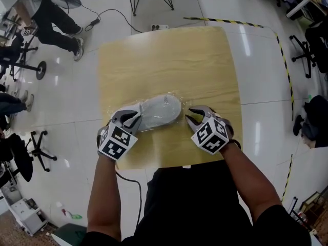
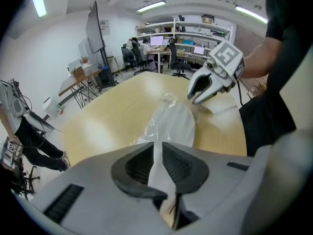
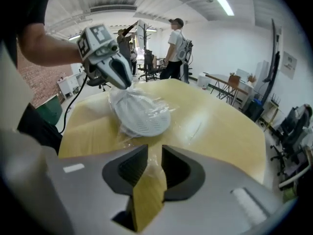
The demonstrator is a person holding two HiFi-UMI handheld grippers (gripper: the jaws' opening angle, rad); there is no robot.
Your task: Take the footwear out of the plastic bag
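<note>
A white slipper (image 1: 159, 111) sealed in a clear plastic bag (image 1: 180, 97) lies across the middle of the wooden table (image 1: 169, 60). My left gripper (image 1: 134, 118) is at the slipper's left end. In the left gripper view its jaws (image 2: 155, 148) stand narrow, with white slipper (image 2: 171, 124) and film filling the gap. Seen in the right gripper view, the bag gathers up to the left gripper (image 3: 124, 84). My right gripper (image 1: 192, 118) is just off the slipper's right end, open over loose film. Bare table wood shows between its jaws (image 3: 154, 153).
The table's near edge runs just behind both grippers. On the floor beyond the far edge are a power strip (image 1: 159, 27), a cable and yellow-black tape (image 1: 282, 50). People (image 1: 51, 19) and office chairs stand at the left, and another person (image 3: 176, 48) stands past the table.
</note>
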